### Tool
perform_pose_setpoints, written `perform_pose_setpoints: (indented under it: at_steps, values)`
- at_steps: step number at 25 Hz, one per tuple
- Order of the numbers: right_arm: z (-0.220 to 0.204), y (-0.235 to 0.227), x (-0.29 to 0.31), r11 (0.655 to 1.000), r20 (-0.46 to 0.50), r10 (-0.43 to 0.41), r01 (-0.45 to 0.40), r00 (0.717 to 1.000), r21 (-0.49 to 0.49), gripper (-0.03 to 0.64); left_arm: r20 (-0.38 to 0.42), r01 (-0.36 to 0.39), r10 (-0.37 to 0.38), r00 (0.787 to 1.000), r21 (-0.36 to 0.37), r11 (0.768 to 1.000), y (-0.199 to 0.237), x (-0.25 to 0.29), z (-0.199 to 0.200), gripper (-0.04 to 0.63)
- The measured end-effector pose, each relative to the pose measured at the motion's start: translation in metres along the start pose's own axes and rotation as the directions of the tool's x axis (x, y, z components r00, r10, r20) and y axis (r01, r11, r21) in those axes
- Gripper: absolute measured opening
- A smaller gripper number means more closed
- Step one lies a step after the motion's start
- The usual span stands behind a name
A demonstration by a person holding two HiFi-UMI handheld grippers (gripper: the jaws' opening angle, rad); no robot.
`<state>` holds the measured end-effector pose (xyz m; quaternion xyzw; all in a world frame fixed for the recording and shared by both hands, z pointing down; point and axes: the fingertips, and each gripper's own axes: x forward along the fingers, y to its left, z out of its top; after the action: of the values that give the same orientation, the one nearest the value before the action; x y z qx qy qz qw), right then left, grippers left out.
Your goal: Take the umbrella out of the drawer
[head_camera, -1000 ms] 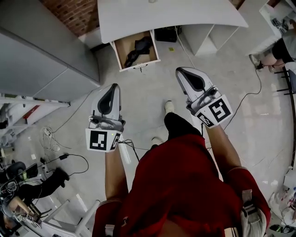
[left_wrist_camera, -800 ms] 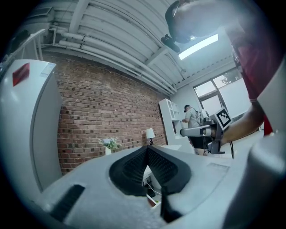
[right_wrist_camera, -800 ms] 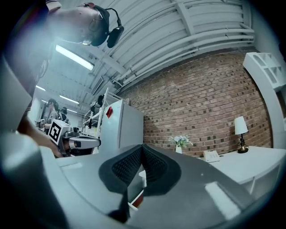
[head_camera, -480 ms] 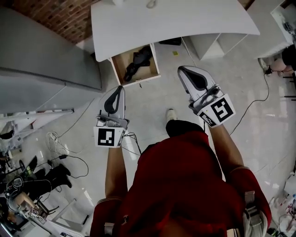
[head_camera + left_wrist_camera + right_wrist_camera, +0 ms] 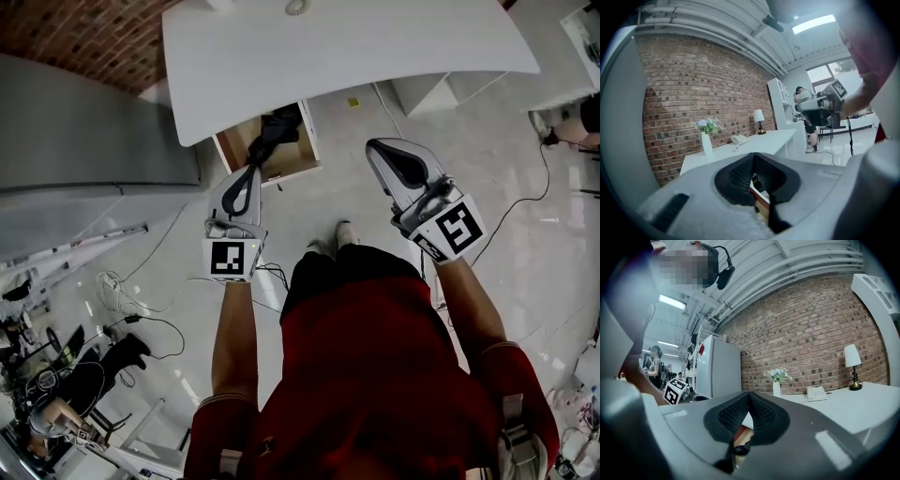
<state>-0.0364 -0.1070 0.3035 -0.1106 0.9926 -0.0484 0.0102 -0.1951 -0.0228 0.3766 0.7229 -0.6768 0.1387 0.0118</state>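
Black umbrella (image 5: 277,127), red-brick wall (image 5: 84,37)

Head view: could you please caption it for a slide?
Left gripper and right gripper, both shut, hover near the drawer holding the umbrella.

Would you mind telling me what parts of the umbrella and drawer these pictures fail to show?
Umbrella: head view, far end hidden under the desk top.
Drawer: head view, rear covered by the desk, front corner behind the left gripper.
Both gripper views: each gripper's own jaws block the drawer; only slivers show.
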Motion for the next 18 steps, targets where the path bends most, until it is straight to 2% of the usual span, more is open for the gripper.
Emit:
perform_pose_setpoints:
  at_steps: [9, 14, 18]
  values:
    - [-0.016, -0.021, 0.022, 0.995, -0.030, -0.092, 0.093, 0.995, 0.034, 0.012, -0.117, 0.076, -0.077, 0.990, -0.009, 0.997, 0.027, 0.068, -0.065, 0.006]
    - [-0.036, -0.032, 0.030, 0.989, -0.059, -0.138, 0.141, 0.989, 0.043, 0.012, -0.200, 0.111, -0.108, 0.974, 0.002, 0.994, 0.038, 0.102, -0.114, 0.011]
    - [-0.061, -0.045, 0.038, 0.983, -0.093, -0.170, 0.176, 0.981, 0.061, 0.012, -0.260, 0.137, -0.135, 0.956, -0.012, 0.990, 0.048, 0.131, -0.154, 0.040]
